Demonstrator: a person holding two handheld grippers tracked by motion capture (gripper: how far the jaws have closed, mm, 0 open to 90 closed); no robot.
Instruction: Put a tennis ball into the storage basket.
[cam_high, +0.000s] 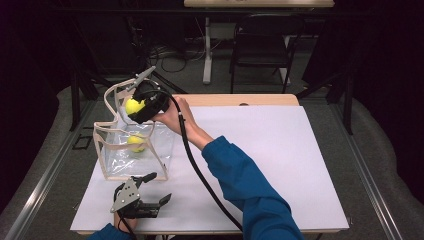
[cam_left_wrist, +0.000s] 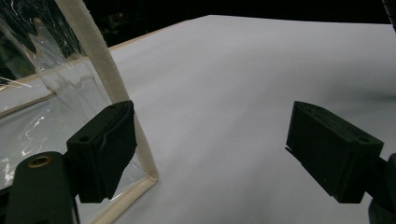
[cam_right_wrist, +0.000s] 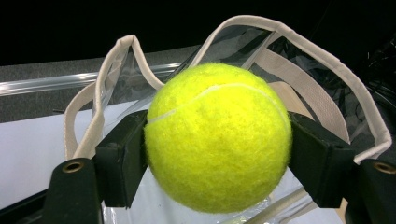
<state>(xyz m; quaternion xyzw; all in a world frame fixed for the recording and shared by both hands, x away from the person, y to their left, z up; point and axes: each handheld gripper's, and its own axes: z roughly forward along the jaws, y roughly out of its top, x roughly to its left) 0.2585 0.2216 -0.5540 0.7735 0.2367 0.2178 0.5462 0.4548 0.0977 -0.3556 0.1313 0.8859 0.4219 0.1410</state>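
White tabletop (cam_high: 260, 150) under me, clear bag (cam_high: 116, 159) standing upright at its left, mouth up, my right claw (cam_high: 136, 106) above that mouth, clamped on a tennis ball (cam_right_wrist: 218, 138) squarely between its jaws, second ball (cam_high: 136, 143) inside the bag, my left claw (cam_left_wrist: 212, 149) wide open, holding nothing, beside the bag's near corner.

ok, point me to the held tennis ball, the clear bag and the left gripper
held tennis ball (cam_right_wrist: 217, 140), right gripper view, middle of its felt.
clear bag (cam_high: 107, 167), high view, its near-left cream edge.
left gripper (cam_high: 159, 189), high view, midway between its fingertips.
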